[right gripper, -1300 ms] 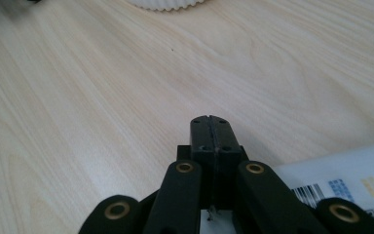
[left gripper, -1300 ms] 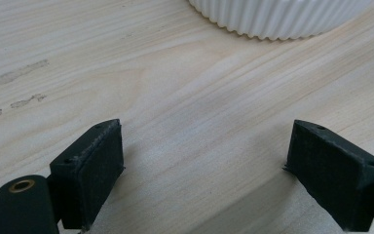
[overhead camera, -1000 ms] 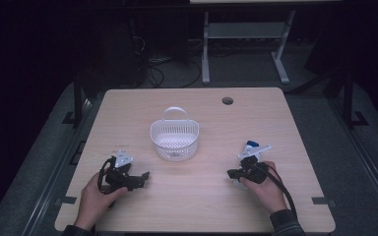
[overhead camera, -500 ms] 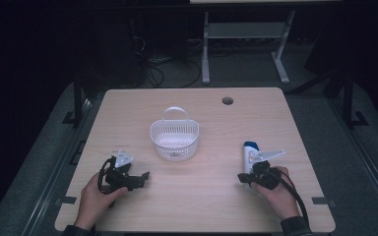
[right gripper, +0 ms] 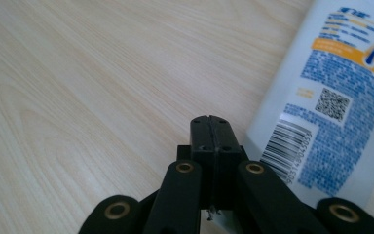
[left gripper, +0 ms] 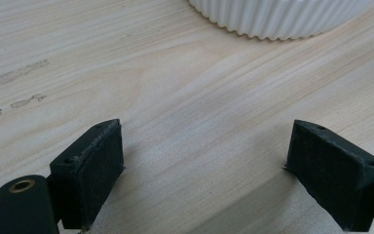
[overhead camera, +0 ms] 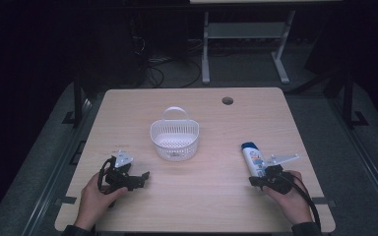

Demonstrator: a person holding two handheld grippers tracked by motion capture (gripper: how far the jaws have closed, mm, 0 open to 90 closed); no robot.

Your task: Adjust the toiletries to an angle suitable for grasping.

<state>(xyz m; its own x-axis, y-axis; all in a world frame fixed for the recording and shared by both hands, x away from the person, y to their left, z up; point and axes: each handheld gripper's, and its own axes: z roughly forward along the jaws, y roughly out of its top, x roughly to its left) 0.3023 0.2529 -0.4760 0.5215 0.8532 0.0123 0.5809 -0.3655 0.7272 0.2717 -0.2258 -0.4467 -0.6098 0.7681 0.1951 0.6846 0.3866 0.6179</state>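
A white bottle (overhead camera: pixel 252 158) with a blue cap lies flat at the table's right front; its printed back label with a barcode (right gripper: pixel 328 102) shows in the right gripper view. My right gripper (overhead camera: pixel 256 181) rests just at the bottle's near end, beside it, with its jaws pressed together on nothing (right gripper: pixel 211 129). A white slotted basket (overhead camera: pixel 174 140) with a handle stands mid-table. My left gripper (overhead camera: pixel 140 178) sits at the left front, its jaws wide apart over bare wood (left gripper: pixel 204 161), the basket's ribbed wall (left gripper: pixel 277 19) just ahead.
The light wooden table (overhead camera: pixel 197 196) has a round cable hole (overhead camera: pixel 227 101) near its far edge. A person's hands hold both grippers near the front edge. Beyond the table are a dark floor, cables and a white stand's legs (overhead camera: pixel 280 69).
The right hand and its gripper have drawn back toward the front right, away from the bottle, which now lies uncovered on the table. The left gripper has stayed put.
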